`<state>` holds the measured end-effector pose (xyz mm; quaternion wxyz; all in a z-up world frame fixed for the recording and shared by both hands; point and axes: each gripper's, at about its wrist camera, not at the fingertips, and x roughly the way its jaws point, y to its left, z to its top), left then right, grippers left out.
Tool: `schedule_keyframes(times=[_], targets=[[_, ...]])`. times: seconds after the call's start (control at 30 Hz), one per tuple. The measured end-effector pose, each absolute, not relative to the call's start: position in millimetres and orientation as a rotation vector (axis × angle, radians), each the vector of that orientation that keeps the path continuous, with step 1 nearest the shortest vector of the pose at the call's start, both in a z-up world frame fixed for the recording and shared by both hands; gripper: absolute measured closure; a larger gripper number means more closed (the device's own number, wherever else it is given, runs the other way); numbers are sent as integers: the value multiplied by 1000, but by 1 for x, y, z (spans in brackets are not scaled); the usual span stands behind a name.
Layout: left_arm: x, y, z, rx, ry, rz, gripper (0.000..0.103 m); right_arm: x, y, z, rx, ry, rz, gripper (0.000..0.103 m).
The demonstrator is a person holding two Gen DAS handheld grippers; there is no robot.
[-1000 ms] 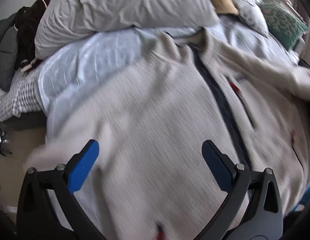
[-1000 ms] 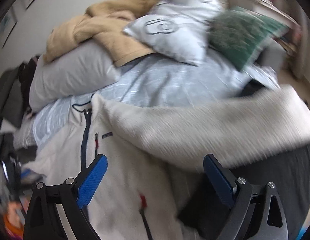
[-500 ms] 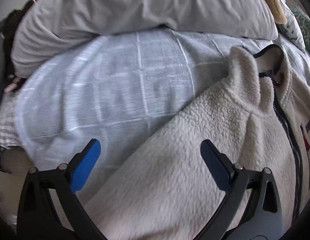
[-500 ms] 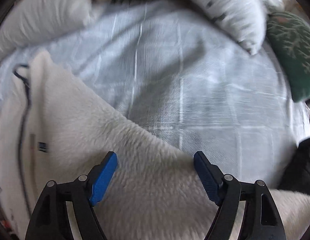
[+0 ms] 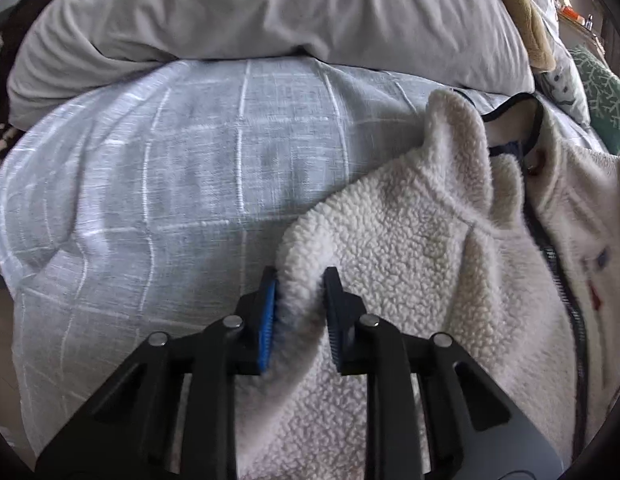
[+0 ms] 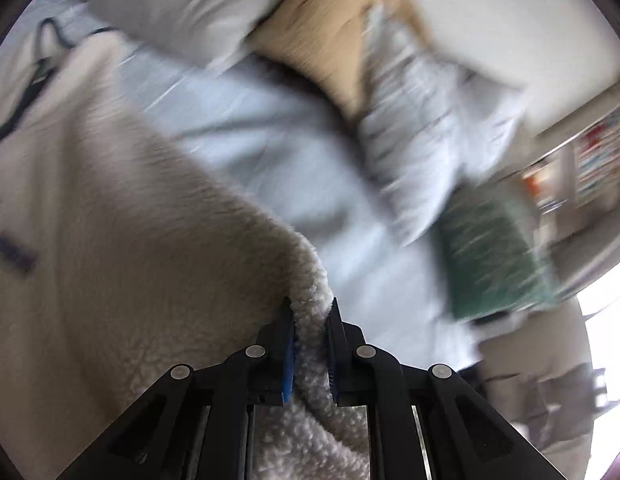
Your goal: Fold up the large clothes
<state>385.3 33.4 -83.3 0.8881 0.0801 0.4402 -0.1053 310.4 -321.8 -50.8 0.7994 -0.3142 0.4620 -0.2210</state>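
A cream fleece jacket (image 5: 421,248) with a dark zipper (image 5: 565,292) and upright collar lies front up on a bed. My left gripper (image 5: 300,280) is shut on a fold of the fleece at its left shoulder edge. In the right wrist view the same fleece jacket (image 6: 110,240) fills the left side, blurred by motion. My right gripper (image 6: 311,308) is shut on a ridge of fleece at the jacket's right shoulder edge, lifted a little off the bedding.
A pale blue checked duvet (image 5: 170,168) covers the bed. A grey pillow (image 5: 270,8) lies behind it. A tan blanket (image 6: 337,20), a patterned white pillow (image 6: 421,128) and a green cushion (image 6: 493,252) lie to the right. Shelves (image 6: 597,144) stand at the far right.
Both grippers were open above the jacket's shoulders. Both have closed on fleece at the shoulder edges. The right wrist view has swung to the right and is blurred.
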Motion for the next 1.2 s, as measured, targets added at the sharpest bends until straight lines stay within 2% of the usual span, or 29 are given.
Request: schedule_keyframes(times=[0.13, 0.2, 0.3, 0.37, 0.43, 0.5, 0.7, 0.83, 1.03, 1.2], targets=[[381, 22, -104, 237, 868, -150, 57, 345, -334, -89, -642, 1072, -516, 88], [379, 20, -104, 241, 864, -124, 48, 344, -323, -116, -760, 1049, -576, 85], [374, 29, -92, 227, 886, -100, 39, 340, -305, -119, -886, 1030, -621, 82], [371, 35, -76, 221, 899, -102, 35, 333, -304, -103, -844, 1037, -599, 72], [345, 40, -55, 209, 895, -118, 29, 320, -304, -75, -717, 1058, -552, 48], [318, 49, -35, 188, 895, -127, 22, 306, -301, -45, -592, 1055, -507, 43], [276, 107, 7, 106, 934, -127, 19, 251, -246, 23, -400, 1030, -318, 26], [255, 175, 25, 35, 989, -41, 19, 218, -201, 38, -347, 1011, -211, 22], [242, 266, 34, -130, 1015, 63, 19, 193, -137, 38, -311, 1010, -100, 21], [262, 290, 12, -250, 1039, 5, 19, 193, -109, 31, -175, 1021, -36, 21]])
